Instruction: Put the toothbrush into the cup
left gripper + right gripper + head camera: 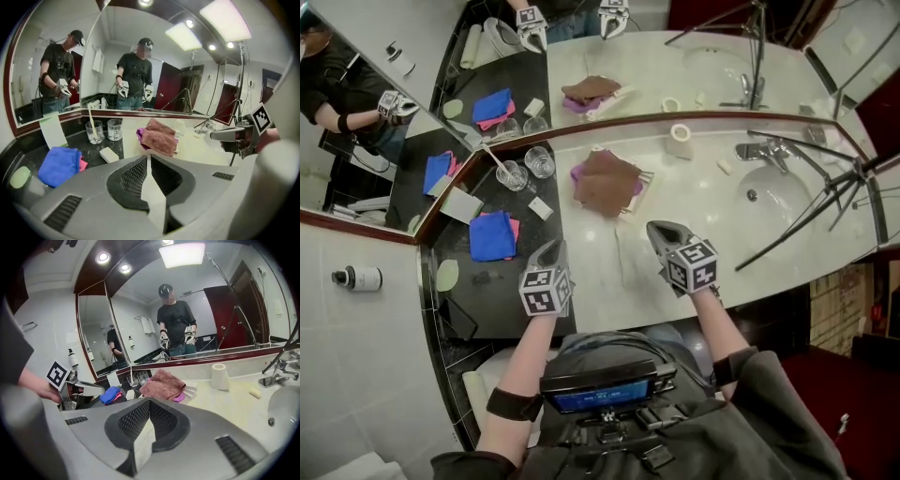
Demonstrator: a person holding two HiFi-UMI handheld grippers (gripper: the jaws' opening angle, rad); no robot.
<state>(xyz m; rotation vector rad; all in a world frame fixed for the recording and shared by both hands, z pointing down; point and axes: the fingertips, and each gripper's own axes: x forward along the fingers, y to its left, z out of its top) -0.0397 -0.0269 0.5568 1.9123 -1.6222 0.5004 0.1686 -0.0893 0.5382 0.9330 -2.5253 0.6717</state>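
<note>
Your left gripper [551, 250] has its jaws closed down to a hairline, with only a sliver of pale bench [675, 202] showing between the tips and nothing held. Same deal on your right gripper [662, 231]: the jaws meet at the tips and are empty, touching nothing. The toothbrush [495, 157] is already standing in the cup [512, 176], leaning back-left, up on the dark stone end of the bench near the mirror corner. Count-wise you've got two clear glasses: that cup and a second glass [540, 162] just beside it on its right, which is empty. There's one toothbrush, one blue cloth [491, 235] lying on a pink cloth [515, 228], and one brown towel [607, 181] over a purple cloth [577, 172]. Add one white roll [679, 141] by the back edge, one small white block [541, 208] near the glasses, and one little bar [725, 167] beside the tap [762, 150]. Both grippers hang over the front edge, the left right about where the dark stone meets the pale top. The stretch of pale bench between the towel and you is bare. Off to your right the basin [787, 202] and black tripod legs [806, 214] crowd that end.
</note>
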